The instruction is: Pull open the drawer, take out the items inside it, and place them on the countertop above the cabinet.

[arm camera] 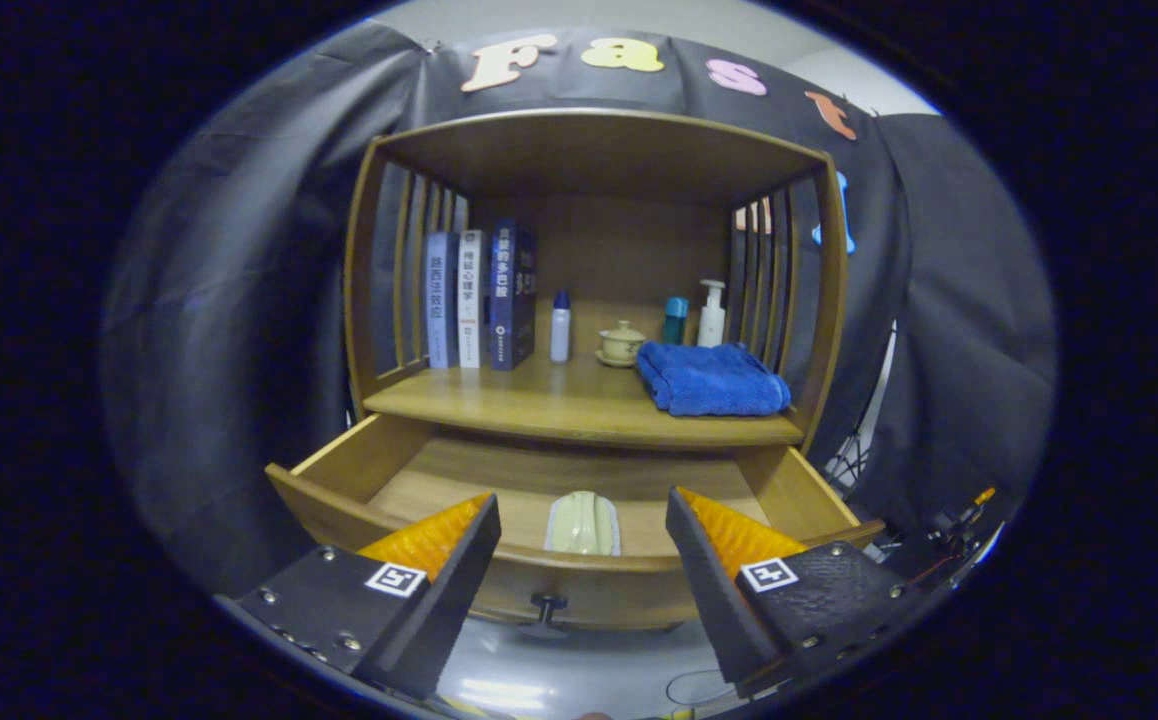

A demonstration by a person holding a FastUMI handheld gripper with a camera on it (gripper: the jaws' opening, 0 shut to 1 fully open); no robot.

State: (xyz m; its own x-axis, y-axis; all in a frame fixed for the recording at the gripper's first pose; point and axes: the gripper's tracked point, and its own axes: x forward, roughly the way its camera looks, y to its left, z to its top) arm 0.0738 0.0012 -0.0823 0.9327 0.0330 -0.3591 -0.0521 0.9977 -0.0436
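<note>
The gripper [584,520] is hovering in front of the wooden cabinet [594,280] with its fingers standing wide apart and holding nothing. The drawer [419,470] is standing pulled out, and a pale item [582,523] is lying inside it near the front wall, between the two fingers and just behind the knob [546,604]. On the countertop [539,400] above, books [479,298] are standing at the left and a blue towel [711,378] is lying at the right.
</note>
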